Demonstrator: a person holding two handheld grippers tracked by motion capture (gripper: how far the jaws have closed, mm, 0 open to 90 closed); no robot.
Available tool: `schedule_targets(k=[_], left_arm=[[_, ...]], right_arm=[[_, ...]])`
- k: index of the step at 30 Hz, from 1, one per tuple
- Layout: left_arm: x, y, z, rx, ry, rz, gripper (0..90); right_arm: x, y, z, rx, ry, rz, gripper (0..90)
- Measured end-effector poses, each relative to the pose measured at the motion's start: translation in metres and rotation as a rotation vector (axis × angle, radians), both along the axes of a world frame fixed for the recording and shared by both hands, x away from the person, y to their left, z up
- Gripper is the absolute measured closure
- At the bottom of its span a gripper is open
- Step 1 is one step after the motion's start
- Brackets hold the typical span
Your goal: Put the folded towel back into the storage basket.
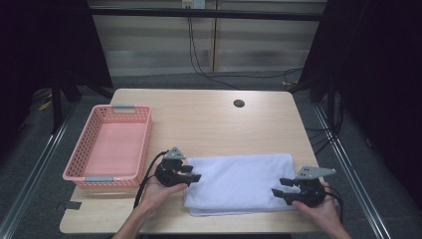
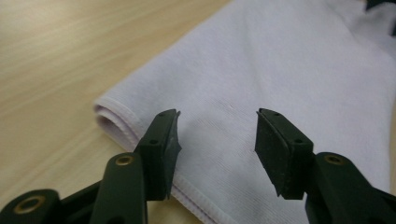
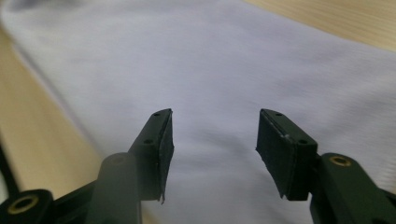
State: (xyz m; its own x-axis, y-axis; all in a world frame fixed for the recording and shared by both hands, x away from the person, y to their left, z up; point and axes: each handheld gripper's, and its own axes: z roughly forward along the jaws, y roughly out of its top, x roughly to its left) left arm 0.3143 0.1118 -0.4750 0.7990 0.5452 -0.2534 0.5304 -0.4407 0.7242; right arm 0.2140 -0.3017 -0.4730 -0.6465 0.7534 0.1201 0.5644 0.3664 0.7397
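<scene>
A folded white towel (image 1: 239,181) lies flat on the wooden table (image 1: 209,119), near the front edge. My left gripper (image 1: 195,173) sits at the towel's left end, its jaws pointing right over the cloth. In the left gripper view the left gripper (image 2: 217,140) stands open above the towel (image 2: 280,70), close to its folded corner, with nothing pinched. My right gripper (image 1: 279,187) is at the towel's right end, pointing left. Seen from the right gripper view, the right gripper (image 3: 215,140) is open over the towel (image 3: 210,70), holding nothing.
A pink plastic basket (image 1: 112,144) with grey handles stands at the table's left, beside my left hand. A round cable hole (image 1: 239,103) is at the back of the table. Bare tabletop lies behind the towel.
</scene>
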Motion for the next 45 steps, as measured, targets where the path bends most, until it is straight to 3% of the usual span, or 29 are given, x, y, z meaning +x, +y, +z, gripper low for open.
schedule_targets(k=[2,3,6,8,11,15,16,17,22,26,29,31,39,40,41,42,45], left_arm=[[0.002,0.0,0.001,-0.008,0.006,0.008,46.8],[0.003,0.0,0.003,-0.007,0.002,0.014,45.6],[0.008,0.001,0.004,-0.006,-0.003,0.025,43.2],[0.014,0.0,0.005,-0.002,-0.007,0.026,41.4],[0.024,0.0,0.006,-0.019,-0.005,0.046,41.0],[0.033,-0.003,0.006,-0.034,-0.01,0.065,41.2],[0.035,-0.002,0.005,-0.043,-0.004,0.076,41.3],[0.036,-0.002,0.003,-0.041,-0.003,0.08,41.3],[0.035,0.003,-0.001,-0.024,0.007,0.076,40.9],[0.035,0.004,-0.004,-0.019,0.011,0.08,40.8],[0.035,0.005,-0.004,-0.013,-0.005,0.075,41.9],[0.035,0.006,-0.004,-0.023,0.007,0.08,41.2],[0.036,0.011,-0.006,-0.022,0.011,0.109,40.4],[0.035,0.012,-0.007,-0.01,0.01,0.11,40.5],[0.034,0.013,-0.009,0.002,0.009,0.117,40.7],[0.034,0.013,-0.011,0.003,0.019,0.123,40.7],[0.035,0.014,-0.013,0.012,0.017,0.139,39.9]], right_arm=[[-0.006,0.006,0.002,0.021,0.005,0.011,45.1],[-0.015,0.02,0.003,0.031,0.008,0.039,42.9],[-0.018,0.036,0.002,0.019,0.014,0.069,40.4],[-0.013,0.053,0.0,0.043,0.04,0.107,39.3],[-0.003,0.088,-0.002,0.039,0.049,0.183,37.6],[0.011,0.136,-0.001,0.09,0.081,0.283,37.5],[0.017,0.16,-0.002,0.09,0.092,0.333,38.3],[0.017,0.16,-0.002,0.09,0.092,0.333,38.3],[0.028,0.207,-0.015,0.07,0.11,0.415,38.5],[0.028,0.218,-0.022,0.031,0.088,0.438,41.0],[0.027,0.218,-0.023,0.031,0.088,0.45,40.4],[0.024,0.218,-0.025,0.023,0.07,0.456,38.8],[0.003,0.227,-0.031,-0.085,-0.098,0.438,39.2],[0.002,0.228,-0.031,-0.085,-0.1,0.422,39.6],[0.003,0.228,-0.03,-0.094,-0.091,0.405,48.2],[0.003,0.228,-0.03,-0.094,-0.091,0.405,48.2],[0.007,0.224,-0.03,-0.091,-0.106,0.388,60.0]])
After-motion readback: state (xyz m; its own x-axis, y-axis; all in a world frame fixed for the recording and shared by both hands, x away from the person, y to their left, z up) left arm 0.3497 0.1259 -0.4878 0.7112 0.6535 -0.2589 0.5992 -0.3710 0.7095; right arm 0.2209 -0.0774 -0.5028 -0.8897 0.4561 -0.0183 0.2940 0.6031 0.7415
